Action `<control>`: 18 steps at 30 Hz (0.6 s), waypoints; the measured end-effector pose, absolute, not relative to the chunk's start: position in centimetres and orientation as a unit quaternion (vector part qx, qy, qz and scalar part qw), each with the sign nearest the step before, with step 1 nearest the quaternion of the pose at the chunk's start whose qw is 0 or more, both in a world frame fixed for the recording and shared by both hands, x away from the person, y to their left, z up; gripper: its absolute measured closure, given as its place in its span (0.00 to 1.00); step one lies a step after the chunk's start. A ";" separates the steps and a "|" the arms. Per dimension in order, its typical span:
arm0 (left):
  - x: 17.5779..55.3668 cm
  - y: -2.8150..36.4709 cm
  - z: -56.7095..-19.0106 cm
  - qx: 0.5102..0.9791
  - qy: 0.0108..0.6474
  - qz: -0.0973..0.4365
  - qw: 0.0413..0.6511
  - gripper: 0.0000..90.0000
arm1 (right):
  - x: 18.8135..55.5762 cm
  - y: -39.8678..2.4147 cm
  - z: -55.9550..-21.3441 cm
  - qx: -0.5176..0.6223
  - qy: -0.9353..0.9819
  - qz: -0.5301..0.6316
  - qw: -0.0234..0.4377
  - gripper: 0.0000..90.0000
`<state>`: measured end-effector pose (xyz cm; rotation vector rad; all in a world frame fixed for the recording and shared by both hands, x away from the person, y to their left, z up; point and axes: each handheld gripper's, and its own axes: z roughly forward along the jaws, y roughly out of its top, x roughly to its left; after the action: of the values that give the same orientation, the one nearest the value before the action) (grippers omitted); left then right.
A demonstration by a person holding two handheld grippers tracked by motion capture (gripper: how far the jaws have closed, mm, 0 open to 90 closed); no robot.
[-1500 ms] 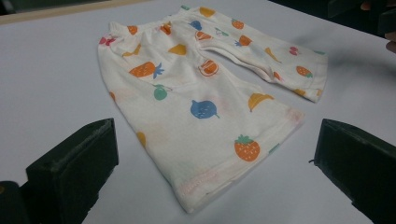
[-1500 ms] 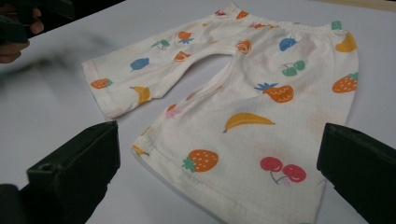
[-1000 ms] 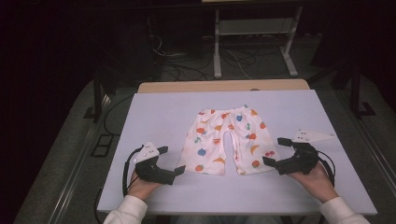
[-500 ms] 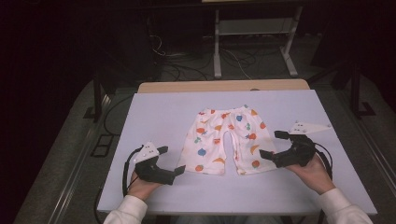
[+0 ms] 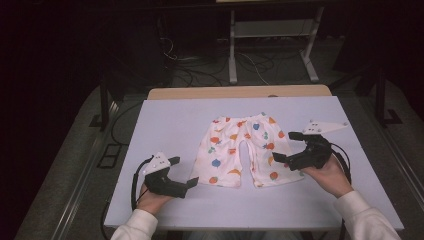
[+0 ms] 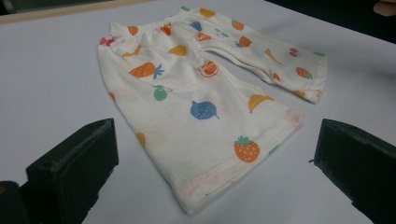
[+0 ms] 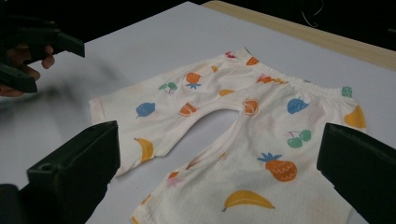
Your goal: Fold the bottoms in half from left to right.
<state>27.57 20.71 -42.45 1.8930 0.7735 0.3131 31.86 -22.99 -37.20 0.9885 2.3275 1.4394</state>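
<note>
On the white table (image 5: 165, 120), near its middle, the small fruit-print trousers (image 5: 243, 150) lay flat. Long axis ran from the far edge toward the person; waistband pointed away, both leg hems toward the near edge, legs slightly splayed. Left gripper (image 5: 184, 173) sat just beside the hem of the person's-left leg, apart from the cloth, jaws spread wide and holding nothing. Right gripper (image 5: 285, 146) stood at the outer edge of the other leg, over its lower half; jaws likewise wide open and empty. Contact with cloth could not be told.
</note>
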 end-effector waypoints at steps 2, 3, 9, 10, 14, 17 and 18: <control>27.6 20.7 -42.4 0.786 0.322 0.130 0.512 0.00 | 32.1 -22.8 -37.1 0.336 0.795 0.491 0.116 0.00; 27.6 20.7 -42.4 0.786 0.322 0.130 0.511 0.00 | 32.2 -22.5 -37.0 0.333 0.797 0.489 0.117 0.00; 27.6 20.7 -42.4 0.788 0.320 0.130 0.510 0.00 | 32.6 -21.8 -36.7 0.327 0.801 0.488 0.116 0.00; 27.6 20.7 -42.5 0.788 0.320 0.130 0.510 0.00 | 32.7 -21.7 -36.6 0.326 0.801 0.488 0.115 0.00; 27.6 20.7 -42.4 0.787 0.320 0.130 0.511 0.00 | 33.1 -21.2 -36.6 0.323 0.803 0.487 0.116 0.00; 27.6 20.7 -42.4 0.787 0.320 0.130 0.511 0.00 | 33.6 -20.8 -36.5 0.321 0.806 0.484 0.115 0.00; 27.6 20.7 -42.4 0.787 0.319 0.130 0.511 0.00 | 33.6 -20.8 -36.5 0.321 0.806 0.484 0.115 0.00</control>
<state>27.57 20.68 -42.44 1.8946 0.7685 0.3127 33.58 -20.84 -36.52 0.9408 2.3618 1.4171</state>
